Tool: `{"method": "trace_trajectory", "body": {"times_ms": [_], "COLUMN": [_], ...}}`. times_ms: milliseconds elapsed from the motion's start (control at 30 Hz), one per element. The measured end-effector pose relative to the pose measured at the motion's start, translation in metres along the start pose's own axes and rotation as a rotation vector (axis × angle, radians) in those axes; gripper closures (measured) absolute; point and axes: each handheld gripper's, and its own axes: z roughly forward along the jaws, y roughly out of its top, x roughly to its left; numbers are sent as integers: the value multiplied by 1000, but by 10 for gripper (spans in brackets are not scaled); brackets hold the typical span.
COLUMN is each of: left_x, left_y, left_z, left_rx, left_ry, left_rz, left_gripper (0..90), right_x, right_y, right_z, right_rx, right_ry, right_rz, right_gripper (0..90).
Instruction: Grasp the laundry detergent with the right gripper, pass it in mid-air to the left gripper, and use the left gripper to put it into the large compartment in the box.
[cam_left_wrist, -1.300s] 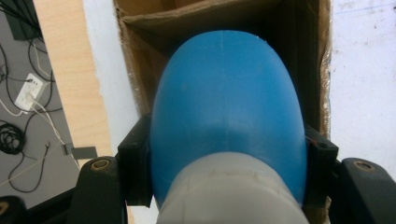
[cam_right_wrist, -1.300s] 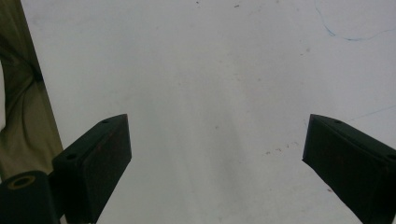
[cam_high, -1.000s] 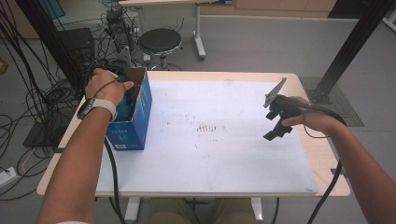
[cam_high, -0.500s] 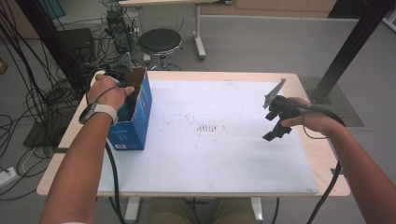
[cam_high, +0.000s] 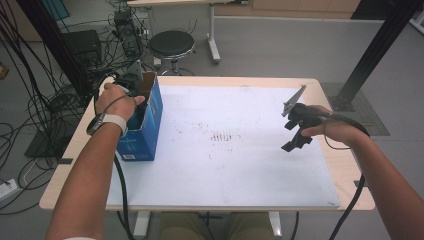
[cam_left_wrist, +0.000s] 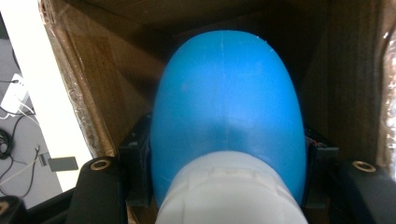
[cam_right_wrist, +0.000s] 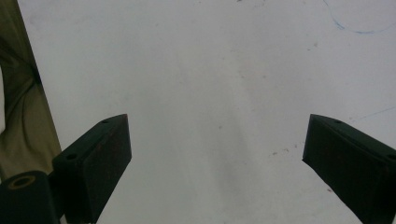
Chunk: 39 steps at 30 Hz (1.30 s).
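Looking down from the high view, I have the left gripper (cam_high: 131, 80) sunk into the open top of the blue box (cam_high: 142, 134) at about ten o'clock on the table (cam_high: 330, 160), near its left edge. From the left gripper view I see the inside of that box, brown cardboard walls (cam_left_wrist: 102, 70) all round, and a blue rounded thing (cam_left_wrist: 226, 112) with a white collar (cam_left_wrist: 231, 191) at its near end sitting between my jaws. The jaws are clamped on it, one pad on each flank, so the gripper is pinching the blue thing inside the box. What the thing is I cannot tell from this close.

My right gripper (cam_high: 296, 131) hangs at about three o'clock over the white sheet (cam_high: 225, 170) that covers the table, well apart from the box. In the right gripper view its jaws stand spread wide with only the bare, faintly smudged sheet (cam_right_wrist: 210, 93) between them; it holds nothing. A faint blue pen arc (cam_right_wrist: 355, 28) shows at one o'clock in that view.
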Motion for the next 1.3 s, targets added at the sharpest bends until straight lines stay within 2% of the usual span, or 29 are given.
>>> {"method": "trace_trajectory", "body": {"times_ms": [1300], "left_x": [2], "left_y": [0], "left_z": [1], "left_rx": [-2], "left_ry": [-9], "left_rz": [4], "left_gripper": [371], "right_x": [3], "right_y": [2], "right_z": [3], "right_rx": [9], "right_ry": [0], "right_rz": [-2], "right_gripper": [78]}}
